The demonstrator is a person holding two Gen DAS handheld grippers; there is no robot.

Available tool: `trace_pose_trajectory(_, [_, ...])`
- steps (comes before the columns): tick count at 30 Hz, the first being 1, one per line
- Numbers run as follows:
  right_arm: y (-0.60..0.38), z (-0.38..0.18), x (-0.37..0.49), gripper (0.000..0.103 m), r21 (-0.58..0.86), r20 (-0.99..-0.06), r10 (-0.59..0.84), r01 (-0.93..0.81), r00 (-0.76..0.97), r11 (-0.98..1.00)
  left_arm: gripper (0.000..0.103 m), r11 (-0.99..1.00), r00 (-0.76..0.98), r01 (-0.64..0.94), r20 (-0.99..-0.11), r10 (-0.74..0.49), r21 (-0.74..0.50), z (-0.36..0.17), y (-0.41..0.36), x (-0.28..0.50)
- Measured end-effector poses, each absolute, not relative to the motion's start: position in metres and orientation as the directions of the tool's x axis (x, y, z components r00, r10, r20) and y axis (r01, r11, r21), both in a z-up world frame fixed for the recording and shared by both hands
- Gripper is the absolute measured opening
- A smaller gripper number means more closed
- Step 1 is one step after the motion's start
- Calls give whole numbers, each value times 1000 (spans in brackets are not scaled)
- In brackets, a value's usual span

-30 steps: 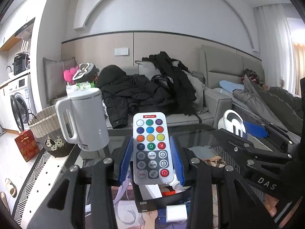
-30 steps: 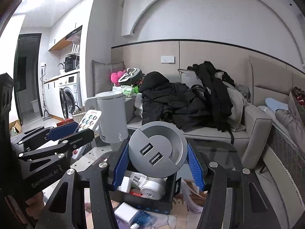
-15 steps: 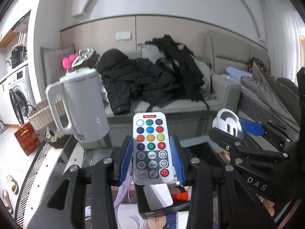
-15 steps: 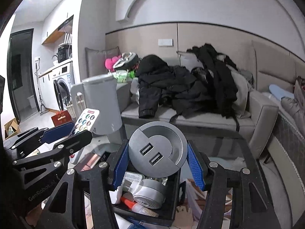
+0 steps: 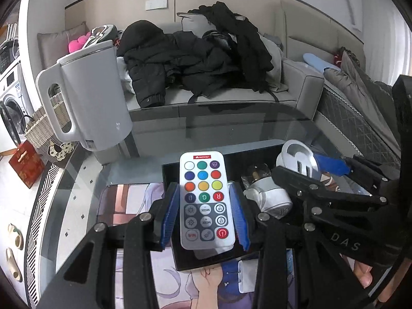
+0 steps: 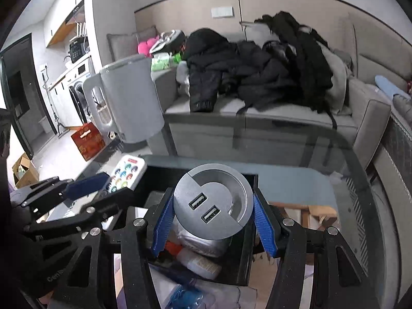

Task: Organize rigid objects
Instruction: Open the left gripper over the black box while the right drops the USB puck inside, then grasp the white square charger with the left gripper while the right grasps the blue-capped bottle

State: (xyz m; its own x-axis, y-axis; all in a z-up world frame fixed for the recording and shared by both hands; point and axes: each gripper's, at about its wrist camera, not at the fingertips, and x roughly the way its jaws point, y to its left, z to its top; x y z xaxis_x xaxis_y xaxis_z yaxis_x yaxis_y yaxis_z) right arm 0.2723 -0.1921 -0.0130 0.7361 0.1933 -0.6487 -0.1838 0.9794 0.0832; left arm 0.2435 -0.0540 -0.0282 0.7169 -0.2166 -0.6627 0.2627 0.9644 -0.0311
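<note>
My left gripper [image 5: 204,215] is shut on a white remote control [image 5: 205,200] with coloured buttons and holds it over the left part of a black box [image 5: 185,258]. My right gripper [image 6: 213,221] is shut on a round grey USB socket [image 6: 212,206] and holds it above the same black box [image 6: 244,265]. The box holds a silver tape roll [image 5: 270,199], a small white bottle [image 6: 200,261] and other small items. The right gripper shows in the left wrist view [image 5: 316,164]; the left gripper and remote show in the right wrist view [image 6: 126,175].
A grey kettle [image 5: 90,103] stands on the glass table [image 5: 231,128] at the back left. A white charger [image 5: 244,275] lies on a printed mat [image 5: 128,203] in front of the box. A sofa [image 6: 257,113] piled with dark clothes [image 5: 195,59] lies beyond.
Both grippers have tilted down and moved lower toward the black box, each still holding its object. The box's contents now show more fully.
</note>
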Motion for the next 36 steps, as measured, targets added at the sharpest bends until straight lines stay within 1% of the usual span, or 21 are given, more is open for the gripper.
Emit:
trace_pose_trajectory(5, [-192,-21,273,58,98,-672,201,-183,713,978,39,965,699,260,-683,-213,-34,-33,-53,245])
trace_pose_trajectory(13, [-190,-27,271,58,103,-686,207,-188,698,977,40,966,698,256,-684,-214,-41,-35,-49,247])
trace_pose_trajectory(15, [-190,-27,272,58,104,-686,207,-188,698,977,46,966,707,255,-674,-213,-39,-33,-48,245])
trace_pose_trajectory(16, [-190,-26,272,59,102,-686,206,-187,698,977,54,968,714,249,-668,-212,-41,-31,-47,244])
trace_pose_trajectory(17, [-190,-25,271,59,101,-684,203,-185,700,978,60,968,721,245,-659,-215,-48,-29,-45,242])
trace_pose_trajectory(19, [-193,-23,270,61,99,-676,193,-172,711,980,60,968,728,245,-648,-224,-60,-25,-41,240])
trace_pose_trajectory(22, [-200,-16,265,68,122,-655,204,-164,728,979,62,966,738,250,-632,-235,-67,-18,-39,236])
trace_pose_trajectory(29, [-209,10,242,68,164,-624,236,-170,745,972,64,956,754,282,-597,-274,-82,-1,-31,207])
trace_pose_trajectory(33, [-212,17,220,68,168,-638,249,-183,729,969,66,947,737,320,-618,-273,-38,-7,-35,186])
trace_pose_trajectory(36, [-216,6,205,68,152,-672,245,-194,699,969,66,939,704,343,-653,-279,-31,-20,-38,174])
